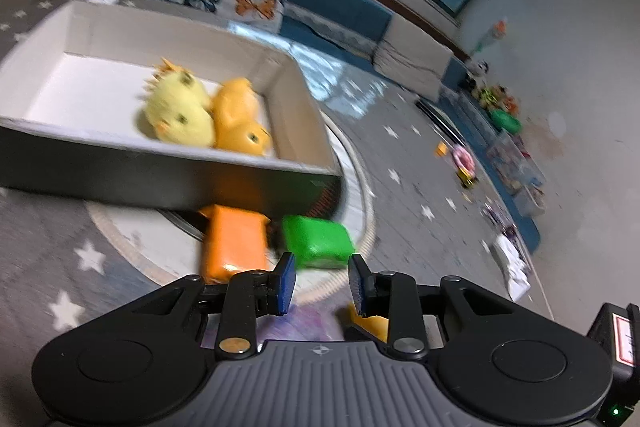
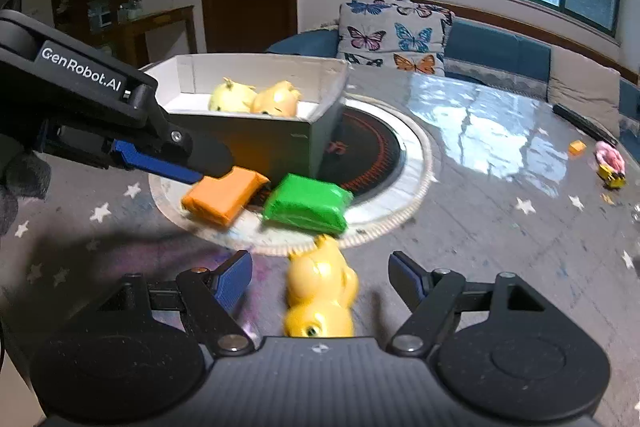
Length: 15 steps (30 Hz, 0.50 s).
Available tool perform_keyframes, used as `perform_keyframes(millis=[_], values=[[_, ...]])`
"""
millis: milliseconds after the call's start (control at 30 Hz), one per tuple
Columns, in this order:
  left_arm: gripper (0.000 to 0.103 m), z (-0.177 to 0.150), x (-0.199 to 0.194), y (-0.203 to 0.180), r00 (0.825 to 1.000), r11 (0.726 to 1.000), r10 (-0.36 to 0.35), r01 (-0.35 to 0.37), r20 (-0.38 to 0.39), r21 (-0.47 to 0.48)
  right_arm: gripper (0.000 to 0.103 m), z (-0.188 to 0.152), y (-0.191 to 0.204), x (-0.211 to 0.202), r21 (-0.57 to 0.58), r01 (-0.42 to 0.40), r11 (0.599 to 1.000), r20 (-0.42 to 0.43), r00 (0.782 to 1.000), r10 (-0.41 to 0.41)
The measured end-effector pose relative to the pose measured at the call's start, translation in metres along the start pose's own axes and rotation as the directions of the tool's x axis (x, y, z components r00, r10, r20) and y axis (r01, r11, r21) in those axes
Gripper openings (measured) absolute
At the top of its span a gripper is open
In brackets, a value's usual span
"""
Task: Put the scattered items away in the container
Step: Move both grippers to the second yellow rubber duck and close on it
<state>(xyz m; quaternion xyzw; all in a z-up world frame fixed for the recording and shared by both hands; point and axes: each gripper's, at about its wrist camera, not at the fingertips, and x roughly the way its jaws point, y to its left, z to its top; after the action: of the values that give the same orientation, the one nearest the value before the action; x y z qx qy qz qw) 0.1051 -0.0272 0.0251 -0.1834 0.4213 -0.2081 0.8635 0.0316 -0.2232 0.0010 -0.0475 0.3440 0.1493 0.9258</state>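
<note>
One yellow duck (image 2: pixel 320 291), right-wrist view only

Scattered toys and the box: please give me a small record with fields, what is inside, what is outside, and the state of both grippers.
container: white-lined box, dark outside
inside box: pale yellow chick toy; orange duck toy
outside, beside box: orange packet; green packet
outside, nearer: yellow duck toy, between the open right gripper's fingers, not gripped
left gripper: open, empty, near green packet
right gripper: open
</note>
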Motion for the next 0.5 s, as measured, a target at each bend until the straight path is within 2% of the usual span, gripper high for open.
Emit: perform_keyframes(millis=[200, 267, 500], values=[[0.033, -0.009, 0.018, -0.013, 0.996, 0.998, -0.06, 0.06, -0.07, 0.004, 0.074, -0.015, -0.003, -0.003, -0.001, 0.006, 1.0, -0.026, 1.0, -0.006], [0.034, -0.012, 0.024, -0.016, 0.993, 0.997, -0.079, 0.079, -0.092, -0.005, 0.067, -0.018, -0.004, -0.006, 0.007, -0.001, 1.0, -0.033, 0.999, 0.001], [0.034, -0.021, 0.038, -0.028, 0.986, 0.994, -0.11, 0.109, -0.128, -0.019, 0.056, -0.025, -0.006, -0.015, 0.028, -0.029, 0.999, -0.032, 0.999, 0.03]])
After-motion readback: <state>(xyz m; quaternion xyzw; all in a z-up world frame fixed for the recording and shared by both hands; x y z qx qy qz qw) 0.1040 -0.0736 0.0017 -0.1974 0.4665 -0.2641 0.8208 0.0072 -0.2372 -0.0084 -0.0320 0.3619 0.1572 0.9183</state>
